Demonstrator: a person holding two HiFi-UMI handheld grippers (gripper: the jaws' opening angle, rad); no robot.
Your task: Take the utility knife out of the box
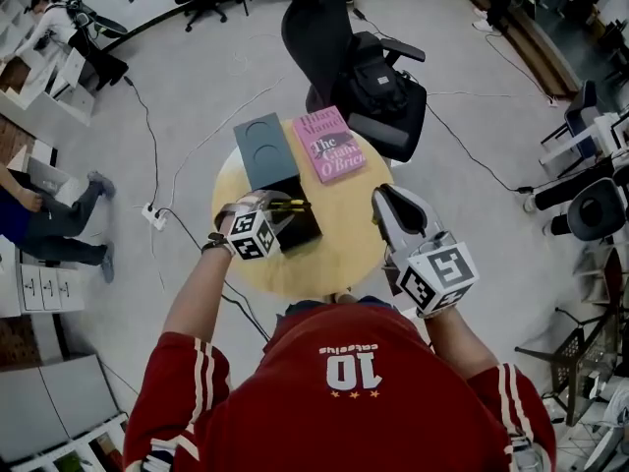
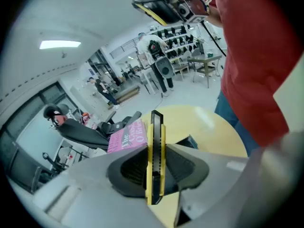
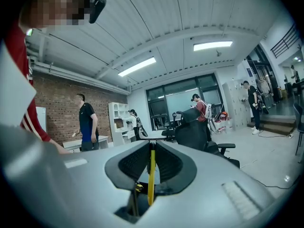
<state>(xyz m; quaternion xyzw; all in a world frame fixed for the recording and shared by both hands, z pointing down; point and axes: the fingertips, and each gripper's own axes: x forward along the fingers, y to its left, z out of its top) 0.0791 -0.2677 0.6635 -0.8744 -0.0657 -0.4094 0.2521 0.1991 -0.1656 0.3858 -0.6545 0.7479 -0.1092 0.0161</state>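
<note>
**Desk:** What does the head view give?

**Caption writer:** The left gripper (image 1: 267,207) holds the utility knife (image 1: 292,204) over the open black box (image 1: 303,224) on the round pale-wood table (image 1: 344,239); the grey lid (image 1: 265,148) and pink book (image 1: 332,144) lie beyond.

**Desk:** And the gripper views?

**Caption writer:** The left shows ribbed dark pads clamped on the knife's yellow sides, with its black core between them; the right gripper (image 3: 151,163) has its pads nearly together on a thin yellow strip (image 3: 151,175), which cannot be identified and does not show from above.

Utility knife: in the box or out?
Out. The utility knife is clamped in the left gripper, held above the open black box.
</note>
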